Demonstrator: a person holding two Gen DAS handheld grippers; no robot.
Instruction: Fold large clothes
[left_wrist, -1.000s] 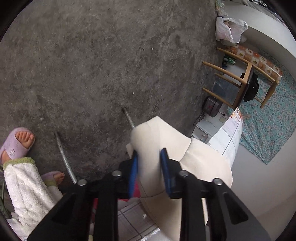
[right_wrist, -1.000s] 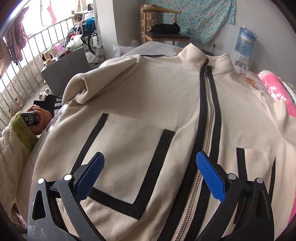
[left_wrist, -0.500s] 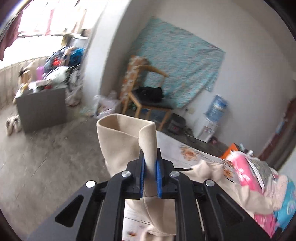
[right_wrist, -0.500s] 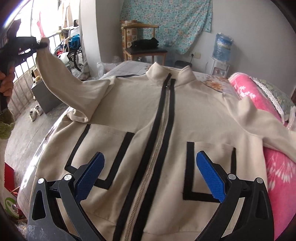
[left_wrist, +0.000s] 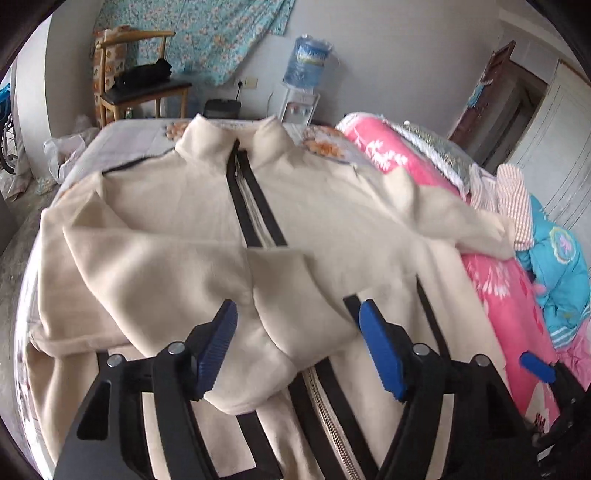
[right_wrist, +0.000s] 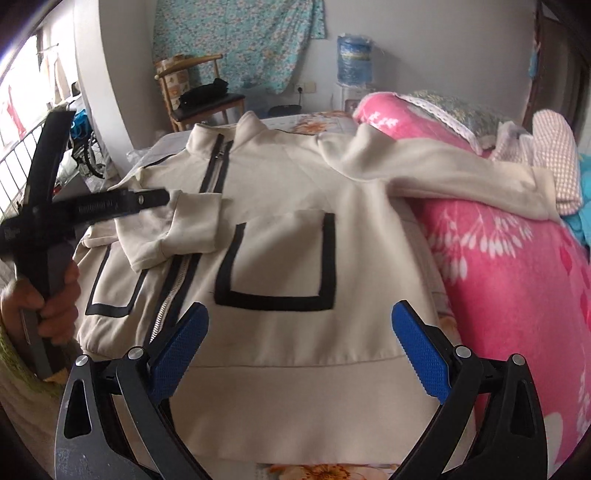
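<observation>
Left wrist view: left claw (left_wrist: 297, 345) spread wide, jaws just opened, nothing pinched. Cream jacket (left_wrist: 332, 206) laid front-up on the bed (left_wrist: 122, 133), collar toward twelve o'clock, zip running to six. Left sleeve (left_wrist: 229, 280) dropped across the chest, cuff end lying loose between the blue pads (left_wrist: 382, 350) — released there, most likely, to form the first inward fold. Other sleeve (left_wrist: 458, 218) trailing toward three o'clock over the pink quilt (left_wrist: 498, 288).

Right wrist view: right claw (right_wrist: 299, 349) held wide open and empty above the hem, probably poised for its own side. Far sleeve (right_wrist: 443, 173) draped on the quilt at two o'clock, not yet folded. Folded cuff (right_wrist: 184, 229) resting at ten o'clock, left-hand tool (right_wrist: 96, 206) just beside it.
</observation>
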